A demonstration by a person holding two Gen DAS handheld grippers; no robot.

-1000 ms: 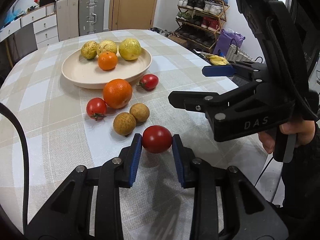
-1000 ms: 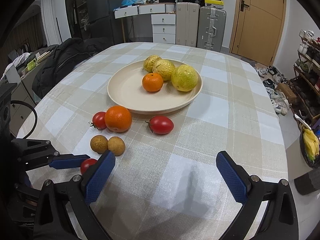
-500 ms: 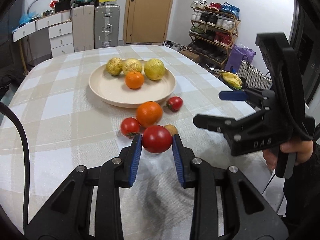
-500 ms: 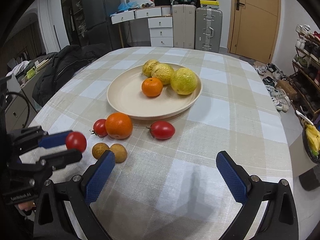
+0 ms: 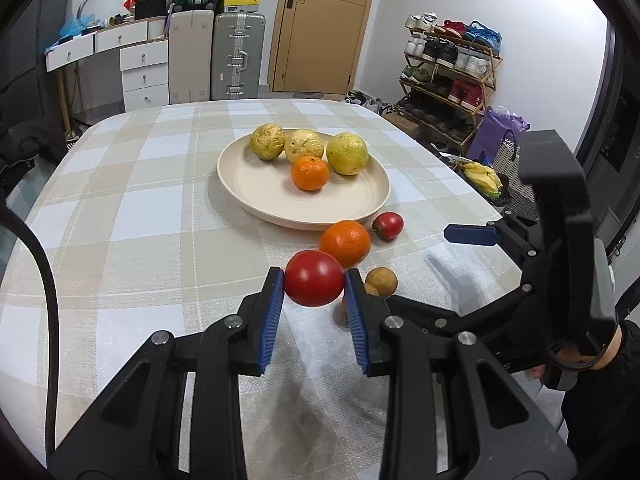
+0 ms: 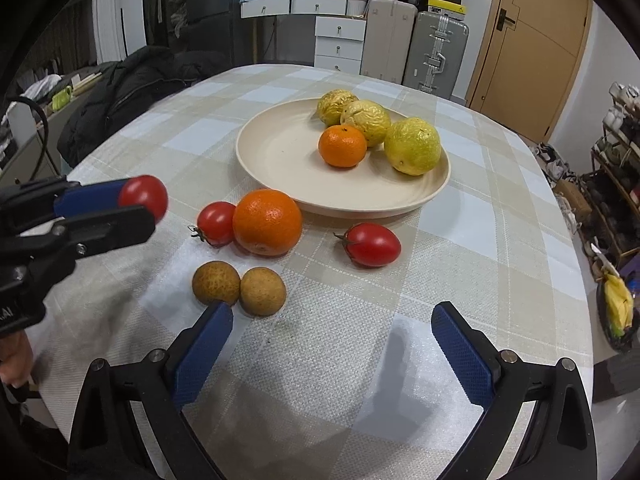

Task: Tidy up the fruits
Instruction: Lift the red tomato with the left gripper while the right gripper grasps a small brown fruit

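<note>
My left gripper point(image 5: 314, 286) is shut on a red tomato point(image 5: 314, 283) and holds it above the table; it shows at the left of the right wrist view point(image 6: 144, 196). The cream plate point(image 5: 256, 184) holds three yellow fruits point(image 5: 347, 153) and a small orange point(image 5: 310, 173). On the cloth lie a big orange point(image 6: 267, 222), two tomatoes point(image 6: 216, 223) point(image 6: 372, 244) and two brown longans point(image 6: 216, 282) point(image 6: 263, 291). My right gripper point(image 6: 332, 344) is open and empty, low over the cloth just in front of the longans.
The table point(image 6: 500, 240) has a checked cloth and a rounded edge. A black jacket point(image 6: 120, 92) lies off its far left. A shoe rack point(image 5: 448, 80) and a basket with bananas point(image 5: 484, 176) stand to the right. Suitcases and drawers stand behind.
My left gripper has lifted the tomato off the cloth and carried it up and toward the plate. My right gripper has stayed open and has moved slightly closer to the longans.
</note>
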